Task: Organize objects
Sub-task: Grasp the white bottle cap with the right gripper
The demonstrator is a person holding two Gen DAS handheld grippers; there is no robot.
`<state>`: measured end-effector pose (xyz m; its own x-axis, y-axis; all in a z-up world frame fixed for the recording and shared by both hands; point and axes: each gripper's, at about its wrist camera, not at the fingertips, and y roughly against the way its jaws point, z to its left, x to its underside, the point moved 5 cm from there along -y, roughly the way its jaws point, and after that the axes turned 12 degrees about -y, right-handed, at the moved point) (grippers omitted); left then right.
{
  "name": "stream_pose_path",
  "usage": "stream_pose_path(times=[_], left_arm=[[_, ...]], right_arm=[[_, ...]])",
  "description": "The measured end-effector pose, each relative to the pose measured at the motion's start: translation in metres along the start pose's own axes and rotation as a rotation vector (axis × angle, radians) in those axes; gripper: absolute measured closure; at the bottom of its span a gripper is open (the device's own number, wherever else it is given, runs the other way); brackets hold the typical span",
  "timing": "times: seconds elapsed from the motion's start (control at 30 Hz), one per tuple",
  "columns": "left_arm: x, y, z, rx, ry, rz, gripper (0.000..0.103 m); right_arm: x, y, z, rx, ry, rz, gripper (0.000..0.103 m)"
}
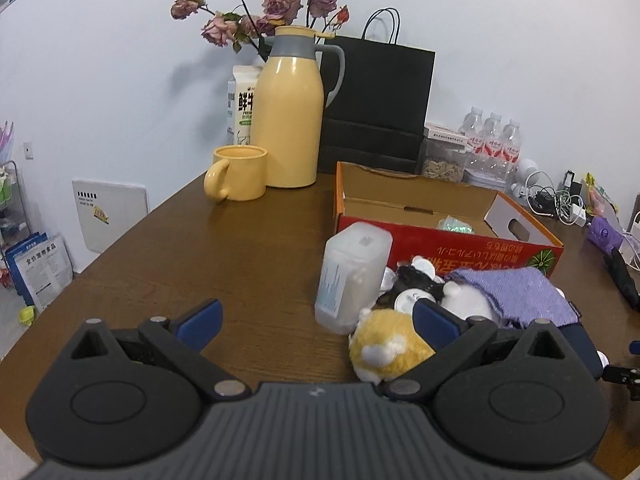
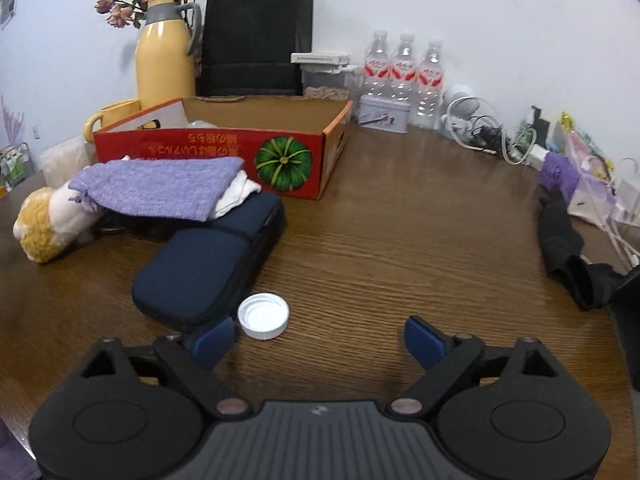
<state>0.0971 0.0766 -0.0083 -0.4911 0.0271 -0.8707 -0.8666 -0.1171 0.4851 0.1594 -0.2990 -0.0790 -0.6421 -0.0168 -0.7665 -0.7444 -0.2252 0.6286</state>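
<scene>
Two hand-held grippers you're holding are gaping empty: left hand-held gripper (image 1: pixel 316 326) nearing the plush hamster (image 1: pixel 386 346), right hand-held gripper (image 2: pixel 318 340) hovering over bare desk (image 2: pixel 400 220) beside the white cap (image 2: pixel 263 316).

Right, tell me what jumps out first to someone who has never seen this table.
The red cardboard box with its green pumpkin print sits open mid-table, and against its front lies a heap: a purple knit cloth over a navy case, with a yellow plush toy beside them. Behind, by the wall, stands a tall yellow thermos jug with a matching mug.
</scene>
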Motion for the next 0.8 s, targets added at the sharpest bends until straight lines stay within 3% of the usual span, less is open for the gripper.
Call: stream_pose_path(times=[0.27,0.33,0.37,0.8], left_arm=[[0.004,-0.001,0.0,0.013,0.003,0.009,0.0],[0.004,-0.001,-0.001,0.018,0.005,0.006,0.0],[0.004,-0.002,-0.001,0.021,0.004,0.007,0.0],[0.016,-0.016,-0.013,0.132,-0.01,0.008,0.0]], right_arm=[[-0.002,-0.009,0.009,-0.099,0.017,0.001,0.05],[-0.003,-0.008,0.012,-0.117,0.025,-0.001,0.072],[-0.002,-0.007,0.013,-0.126,0.027,-0.003,0.076],[-0.013,0.007,0.012,-0.108,-0.007,-0.071,0.076]])
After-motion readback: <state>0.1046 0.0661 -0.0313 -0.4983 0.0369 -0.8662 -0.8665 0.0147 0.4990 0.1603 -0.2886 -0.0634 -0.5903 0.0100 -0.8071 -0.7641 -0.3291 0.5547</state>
